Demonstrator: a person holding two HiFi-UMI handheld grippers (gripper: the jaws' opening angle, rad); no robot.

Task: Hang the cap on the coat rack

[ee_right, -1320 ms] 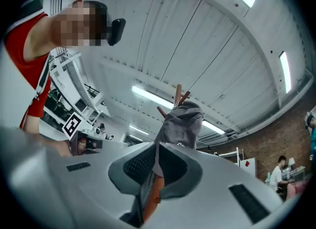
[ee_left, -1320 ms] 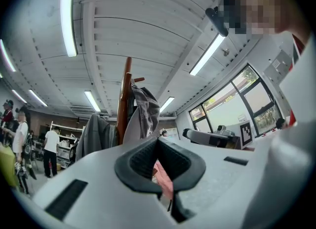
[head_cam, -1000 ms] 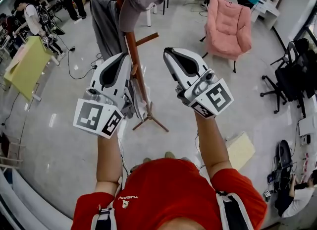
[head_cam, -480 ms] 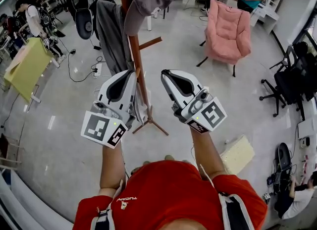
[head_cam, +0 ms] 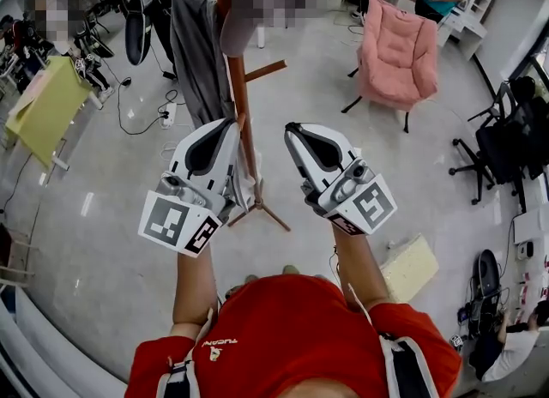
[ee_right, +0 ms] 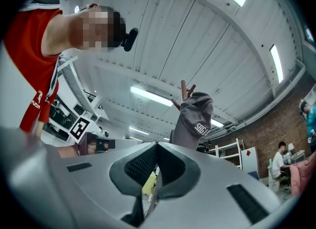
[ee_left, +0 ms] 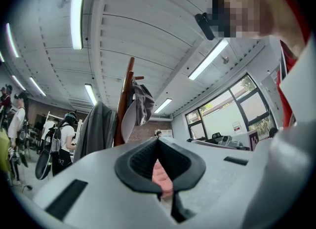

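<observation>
Head view: left gripper and right gripper have dropped below the coat rack, jaws clenched empty. The cap hangs top centre, so the task looks done.

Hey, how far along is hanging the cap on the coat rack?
Done: the grey fabric cap hangs near the top of the brown wooden coat rack. In hand: nothing; the left gripper and right gripper are both shut and empty, away from the cap. Left: nothing visible.
</observation>
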